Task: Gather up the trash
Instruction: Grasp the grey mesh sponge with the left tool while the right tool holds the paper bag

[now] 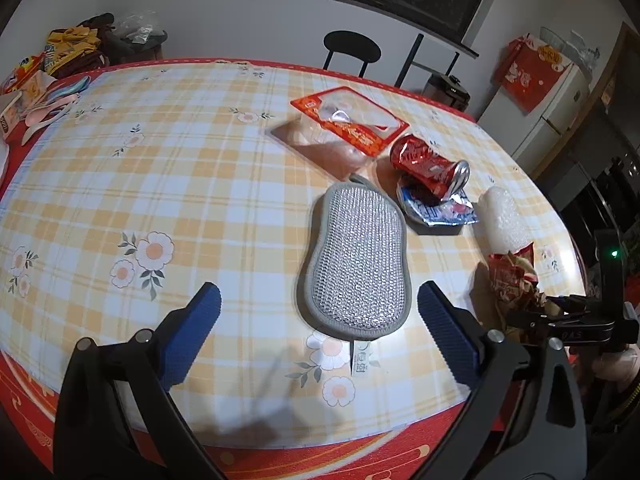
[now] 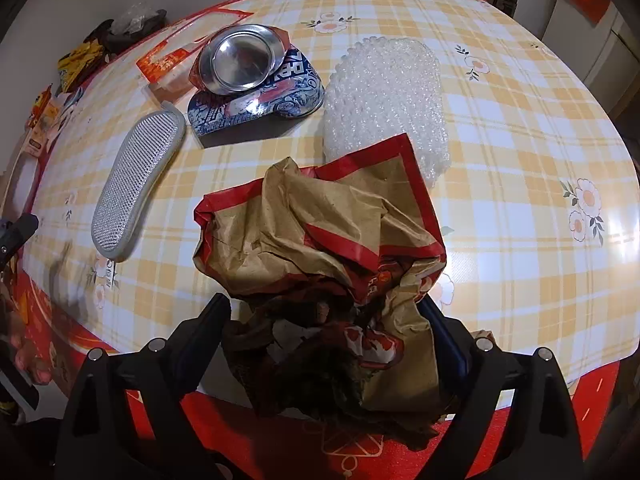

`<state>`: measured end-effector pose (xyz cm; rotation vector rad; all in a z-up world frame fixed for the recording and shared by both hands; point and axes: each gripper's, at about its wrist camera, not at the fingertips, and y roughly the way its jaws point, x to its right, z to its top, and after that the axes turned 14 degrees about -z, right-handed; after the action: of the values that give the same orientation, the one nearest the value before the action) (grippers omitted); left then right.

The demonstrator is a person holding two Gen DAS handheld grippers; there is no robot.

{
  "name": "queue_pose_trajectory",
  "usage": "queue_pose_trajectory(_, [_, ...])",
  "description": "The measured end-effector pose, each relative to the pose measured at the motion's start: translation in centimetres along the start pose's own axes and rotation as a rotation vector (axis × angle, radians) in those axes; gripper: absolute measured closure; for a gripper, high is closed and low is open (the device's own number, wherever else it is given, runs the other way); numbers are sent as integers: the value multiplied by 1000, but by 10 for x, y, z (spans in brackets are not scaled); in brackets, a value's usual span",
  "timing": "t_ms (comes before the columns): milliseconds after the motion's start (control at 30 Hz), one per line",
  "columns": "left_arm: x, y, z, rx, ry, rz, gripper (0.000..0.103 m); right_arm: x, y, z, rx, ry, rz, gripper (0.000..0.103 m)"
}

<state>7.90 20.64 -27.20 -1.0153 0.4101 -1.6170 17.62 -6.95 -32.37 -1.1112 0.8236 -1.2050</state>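
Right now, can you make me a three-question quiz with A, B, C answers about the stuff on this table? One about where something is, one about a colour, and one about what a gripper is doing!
1. Where does the crushed red can lie?
A. on a flattened blue and silver wrapper
B. on the black stool
C. inside the clear tray

2. What colour is the rim of the scrubbing pad?
A. green
B. grey
C. pink

3. What is between the right gripper fingers?
A. a spoon
B. nothing
C. a crumpled brown and red paper bag

Answers: 1 A, the can rests on top of the wrapper. 2 B, a grey border rings the silver mesh. 3 C, the paper fills the gap between the wide fingers.
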Motion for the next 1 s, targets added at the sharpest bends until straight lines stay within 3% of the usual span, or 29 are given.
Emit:
queue_pose_trajectory(200, [6, 12, -2, -49, 34, 1, 6, -1, -4, 0, 9, 4, 10, 16])
queue_pose_trajectory(433, [23, 42, -2, -128, 148, 33, 6, 2, -26, 1, 47, 27, 56, 17])
queue_pose_trajectory(667, [42, 77, 13, -152, 206, 38, 6, 15, -50, 0, 97, 63, 82, 17])
queue_pose_trajectory(800, [53, 101, 19, -182, 271, 105, 6, 24, -55, -2, 112, 91, 88, 17])
queue_pose_trajectory(1000, [60, 137, 18, -257, 357, 269, 6, 36, -58, -7, 119, 124, 90, 17])
